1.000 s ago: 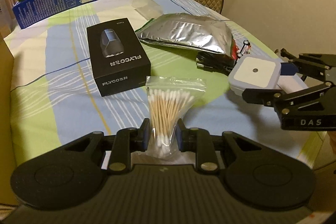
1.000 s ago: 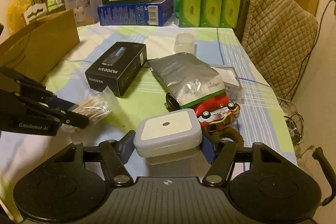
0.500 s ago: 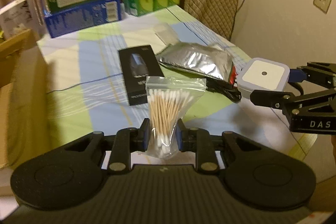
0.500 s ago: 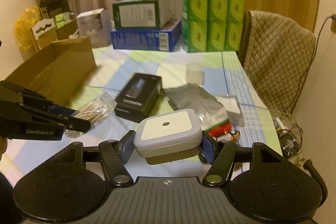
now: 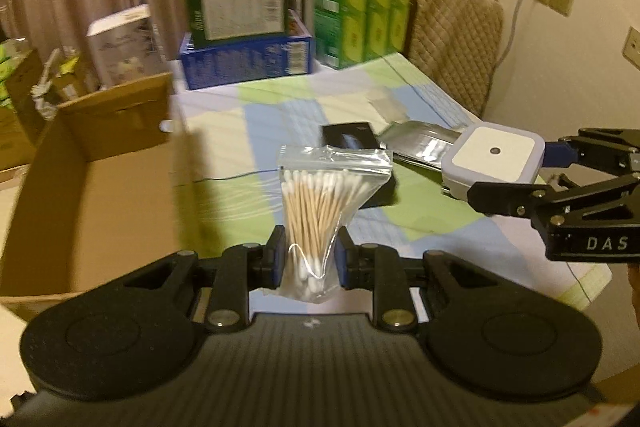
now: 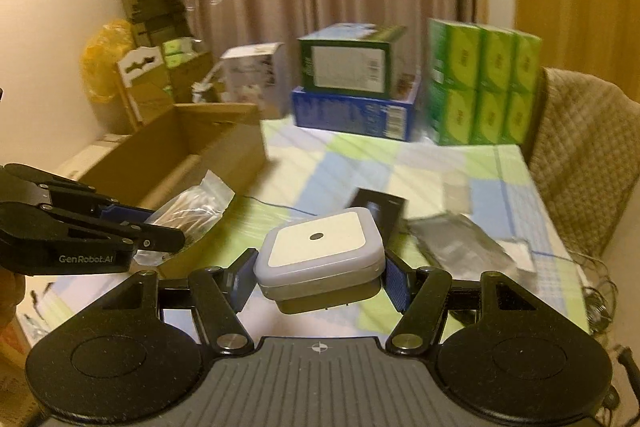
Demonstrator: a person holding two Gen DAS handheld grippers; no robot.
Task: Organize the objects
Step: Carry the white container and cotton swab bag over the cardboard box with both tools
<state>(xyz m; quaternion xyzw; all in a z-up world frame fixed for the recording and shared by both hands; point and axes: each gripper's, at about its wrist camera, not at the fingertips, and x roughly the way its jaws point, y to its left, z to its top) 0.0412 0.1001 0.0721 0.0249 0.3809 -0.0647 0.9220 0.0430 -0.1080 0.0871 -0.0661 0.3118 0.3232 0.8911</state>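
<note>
Transfer step: left claw (image 5: 308,261) clamped on bag of cotton swabs (image 5: 320,211), right claw (image 6: 318,277) clamped on white square case (image 6: 320,255), both held above bench (image 5: 256,131). Next: lower both into cardboard box (image 5: 92,187), release

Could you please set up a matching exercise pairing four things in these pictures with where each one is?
Things:
1. swab bag
2. white square box
3. black box
4. green box

Places:
A. lying flat on the tablecloth
B. on top of the blue box
C. gripped in the left gripper
D. gripped in the right gripper

Pairs: 1-C, 2-D, 3-A, 4-B
</note>
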